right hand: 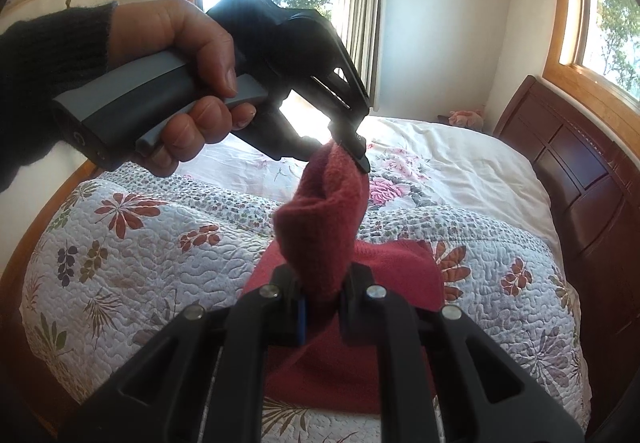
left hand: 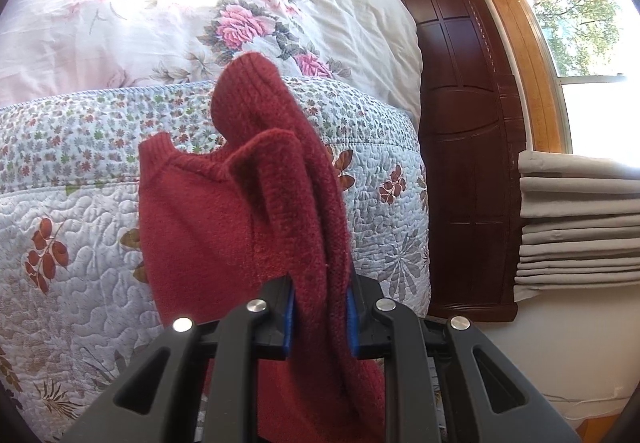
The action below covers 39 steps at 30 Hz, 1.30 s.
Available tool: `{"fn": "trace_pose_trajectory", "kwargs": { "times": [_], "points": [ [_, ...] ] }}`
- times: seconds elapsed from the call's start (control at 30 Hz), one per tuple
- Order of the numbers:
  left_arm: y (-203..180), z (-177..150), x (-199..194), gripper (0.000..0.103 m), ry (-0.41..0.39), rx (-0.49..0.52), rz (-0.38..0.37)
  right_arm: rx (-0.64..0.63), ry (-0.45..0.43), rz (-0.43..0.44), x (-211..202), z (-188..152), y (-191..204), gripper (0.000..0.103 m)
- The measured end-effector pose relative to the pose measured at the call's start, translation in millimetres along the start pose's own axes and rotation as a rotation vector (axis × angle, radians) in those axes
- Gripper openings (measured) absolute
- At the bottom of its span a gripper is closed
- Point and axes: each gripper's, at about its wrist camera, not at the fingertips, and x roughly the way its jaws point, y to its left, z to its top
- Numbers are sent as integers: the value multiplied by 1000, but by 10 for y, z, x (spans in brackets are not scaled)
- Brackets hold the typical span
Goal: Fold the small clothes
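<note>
A small dark red knitted sweater [left hand: 208, 227] hangs above the quilted bed, held up by both grippers. My left gripper [left hand: 320, 317] is shut on a bunched fold of it, the fabric rising between the blue pads. In the right wrist view my right gripper [right hand: 322, 301] is shut on another part of the red sweater [right hand: 320, 219], and the twisted strip between them runs up to the left gripper [right hand: 352, 151], held by a hand in a dark sleeve. The rest of the garment droops onto the quilt below.
A flower-patterned quilt [right hand: 152, 243] covers the near part of the bed, with a white floral duvet [right hand: 460, 159] behind it. A dark wooden headboard [right hand: 580, 195] stands at the right. Windows, grey curtains [left hand: 580, 227] and a pink soft toy [right hand: 466, 118] lie beyond.
</note>
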Motion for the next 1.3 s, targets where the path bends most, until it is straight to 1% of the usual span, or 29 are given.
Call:
{"fn": "trace_pose_trajectory", "kwargs": {
  "times": [0.43, 0.67, 0.83, 0.97, 1.13, 1.23, 1.3],
  "points": [
    [-241, 57, 477, 19, 30, -8, 69, 73, 32, 30, 93, -241, -484, 10],
    [-403, 114, 772, 19, 45, 6, 146, 119, 47, 45, 173, -401, -744, 11],
    [-464, 136, 1028, 19, 61, 11, 211, 212, 61, 105, 268, -566, -988, 11],
    [-485, 147, 1297, 19, 84, 20, 269, 312, 81, 178, 381, -724, -1210, 11],
    [-501, 118, 1620, 19, 111, 18, 296, 408, 122, 227, 507, -956, -1452, 12],
    [-522, 103, 1726, 19, 113, 18, 311, 453, 141, 262, 552, -1066, -1546, 12],
    [-529, 100, 1758, 19, 113, 22, 319, 464, 149, 266, 577, -1105, -1580, 12]
  ]
}}
